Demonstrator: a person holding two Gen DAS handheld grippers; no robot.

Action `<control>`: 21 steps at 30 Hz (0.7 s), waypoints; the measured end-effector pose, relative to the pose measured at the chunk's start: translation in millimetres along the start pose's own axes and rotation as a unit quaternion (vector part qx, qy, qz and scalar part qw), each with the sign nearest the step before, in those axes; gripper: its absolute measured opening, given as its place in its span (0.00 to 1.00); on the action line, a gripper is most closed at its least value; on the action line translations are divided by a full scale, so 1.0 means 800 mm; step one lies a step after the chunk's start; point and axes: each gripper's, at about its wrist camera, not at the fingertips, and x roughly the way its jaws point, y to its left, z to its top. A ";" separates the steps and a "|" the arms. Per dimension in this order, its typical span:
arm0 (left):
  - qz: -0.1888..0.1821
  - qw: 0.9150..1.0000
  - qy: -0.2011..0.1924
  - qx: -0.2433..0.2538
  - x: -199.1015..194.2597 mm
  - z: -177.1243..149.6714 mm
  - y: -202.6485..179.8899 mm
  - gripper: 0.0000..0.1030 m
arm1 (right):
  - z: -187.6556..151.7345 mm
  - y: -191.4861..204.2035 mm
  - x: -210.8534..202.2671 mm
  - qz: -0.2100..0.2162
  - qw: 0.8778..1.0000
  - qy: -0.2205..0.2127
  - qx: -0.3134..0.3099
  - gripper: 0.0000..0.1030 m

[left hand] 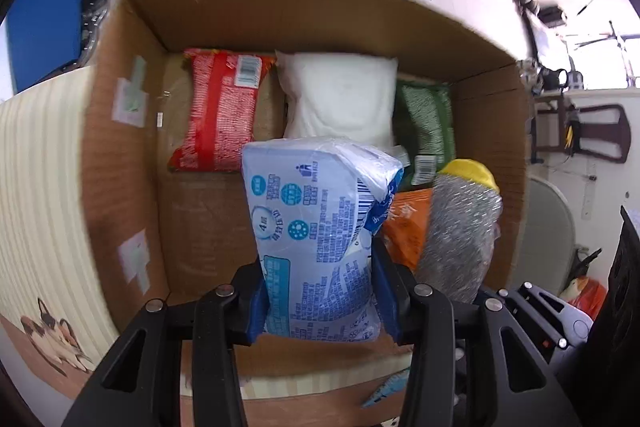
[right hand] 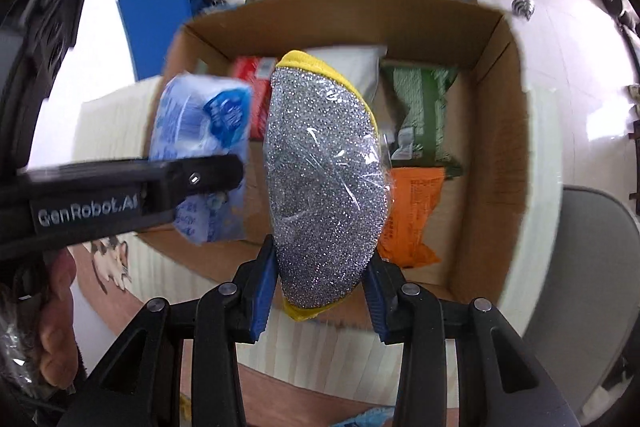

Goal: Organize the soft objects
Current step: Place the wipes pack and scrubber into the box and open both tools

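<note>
Both tongs hover over the cardboard box [left hand: 304, 7], left tongs [left hand: 320, 303] pinching the blue tissue pack [left hand: 316, 223] above the bare near-left floor, right tongs [right hand: 320, 295] pinching the glittery sponge [right hand: 324, 179] (long axis pointing away) beside the orange packet [right hand: 408, 219].

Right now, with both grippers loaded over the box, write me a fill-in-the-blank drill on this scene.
1. The left gripper clamps a pale ____ plastic-wrapped tissue pack.
2. The right gripper clamps a silver, yellow-edged ____.
3. In the brown cardboard box, the white pillow-like pack lies between the red packet and the ____ packet.

Missing: blue; scrubbing sponge; green
</note>
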 end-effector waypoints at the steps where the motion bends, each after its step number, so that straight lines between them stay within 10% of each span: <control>1: 0.002 1.000 0.006 0.001 0.009 0.002 0.000 0.41 | 0.001 -0.001 0.011 0.002 1.000 0.006 0.002 0.41; 9: 0.035 0.999 0.021 0.013 0.046 0.006 0.003 0.51 | 0.012 -0.013 0.072 -0.005 0.999 0.044 0.002 0.41; 12: 0.053 0.999 0.000 0.014 0.044 0.011 0.005 0.79 | 0.019 -0.011 0.079 -0.031 0.998 0.052 0.002 0.60; 14: 0.058 0.998 -0.015 0.017 0.034 0.008 0.005 0.88 | 0.024 -0.012 0.077 -0.032 0.998 0.045 0.005 0.94; 21: 0.077 0.995 -0.061 0.012 -0.005 -0.010 0.012 0.90 | 0.023 -0.007 0.045 -0.063 0.998 0.013 0.011 0.95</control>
